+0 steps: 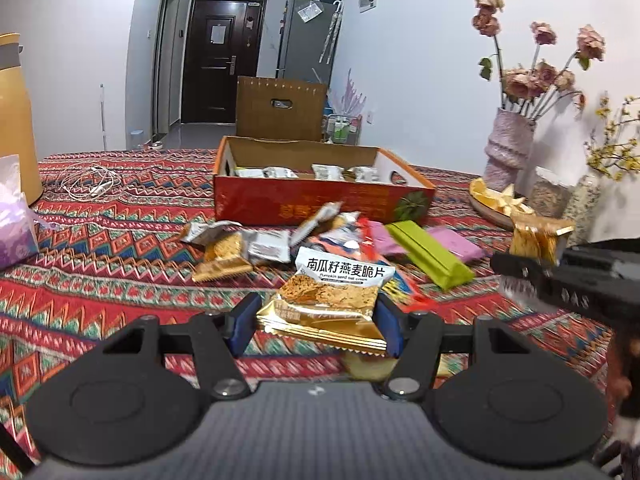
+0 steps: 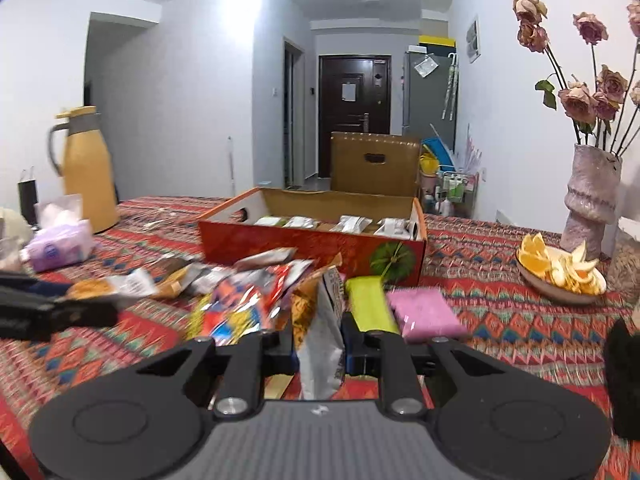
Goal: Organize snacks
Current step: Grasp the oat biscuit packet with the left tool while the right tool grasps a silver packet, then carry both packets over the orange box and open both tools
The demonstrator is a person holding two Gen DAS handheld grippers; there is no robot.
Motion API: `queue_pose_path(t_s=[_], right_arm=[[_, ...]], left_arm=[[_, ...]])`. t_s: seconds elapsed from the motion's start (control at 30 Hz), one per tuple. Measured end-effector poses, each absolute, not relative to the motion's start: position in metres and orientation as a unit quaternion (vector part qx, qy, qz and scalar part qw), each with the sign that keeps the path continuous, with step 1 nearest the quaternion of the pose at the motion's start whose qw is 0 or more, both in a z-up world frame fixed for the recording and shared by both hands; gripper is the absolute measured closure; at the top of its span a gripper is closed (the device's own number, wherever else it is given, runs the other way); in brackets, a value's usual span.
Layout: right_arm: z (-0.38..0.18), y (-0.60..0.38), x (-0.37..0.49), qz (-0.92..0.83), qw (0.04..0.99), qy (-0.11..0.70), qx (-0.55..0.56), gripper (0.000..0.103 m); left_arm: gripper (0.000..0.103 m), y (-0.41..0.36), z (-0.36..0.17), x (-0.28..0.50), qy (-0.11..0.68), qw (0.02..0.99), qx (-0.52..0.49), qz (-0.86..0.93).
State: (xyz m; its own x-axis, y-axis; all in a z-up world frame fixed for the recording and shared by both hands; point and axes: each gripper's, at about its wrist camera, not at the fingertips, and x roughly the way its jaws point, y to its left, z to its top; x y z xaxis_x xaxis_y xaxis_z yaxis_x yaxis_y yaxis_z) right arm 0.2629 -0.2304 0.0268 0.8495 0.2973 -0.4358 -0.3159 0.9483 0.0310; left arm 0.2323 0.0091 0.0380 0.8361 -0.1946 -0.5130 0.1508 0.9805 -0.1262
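Note:
My left gripper (image 1: 316,316) is shut on a gold and white oat crisp packet (image 1: 332,292), held flat between its blue pads above the cloth. In the right wrist view my right gripper (image 2: 320,336) is shut on a second crisp packet (image 2: 320,344), held edge-on. Beyond both lies a loose pile of snack packets (image 1: 260,244) (image 2: 240,300), with a green packet (image 1: 428,256) (image 2: 368,304) and a pink one (image 2: 424,312). Behind the pile an open red cardboard box (image 1: 320,204) (image 2: 312,248) holds several silver packets.
A patterned red cloth covers the table. A yellow flask (image 2: 88,168), a purple tissue pack (image 2: 60,244) and a white cable (image 1: 92,180) are on the left. A vase of dried roses (image 2: 588,200) and a plate of orange slices (image 2: 560,272) stand on the right.

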Motion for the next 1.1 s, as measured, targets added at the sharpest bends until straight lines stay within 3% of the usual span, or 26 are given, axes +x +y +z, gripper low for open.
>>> queue_pose_path(t_s=[0.4,0.73,1.1], right_arm=[[0.02,-0.24,0.179,0.178,0.956,0.233,0.005,0.084],[0.028,-0.239,0.183,0.188,0.957,0.222,0.005,0.084],[0.038,-0.228,0.244,0.204,0.955,0.213,-0.017,0.084]], left_arm=[[0.041,-0.015,0.048,0.176,0.263,0.959,-0.028,-0.103],[0.041,-0.012,0.056,0.173,0.253,0.962,-0.028,-0.095],[0.041,-0.006,0.065,0.234,0.239,0.967,-0.014,-0.091]])
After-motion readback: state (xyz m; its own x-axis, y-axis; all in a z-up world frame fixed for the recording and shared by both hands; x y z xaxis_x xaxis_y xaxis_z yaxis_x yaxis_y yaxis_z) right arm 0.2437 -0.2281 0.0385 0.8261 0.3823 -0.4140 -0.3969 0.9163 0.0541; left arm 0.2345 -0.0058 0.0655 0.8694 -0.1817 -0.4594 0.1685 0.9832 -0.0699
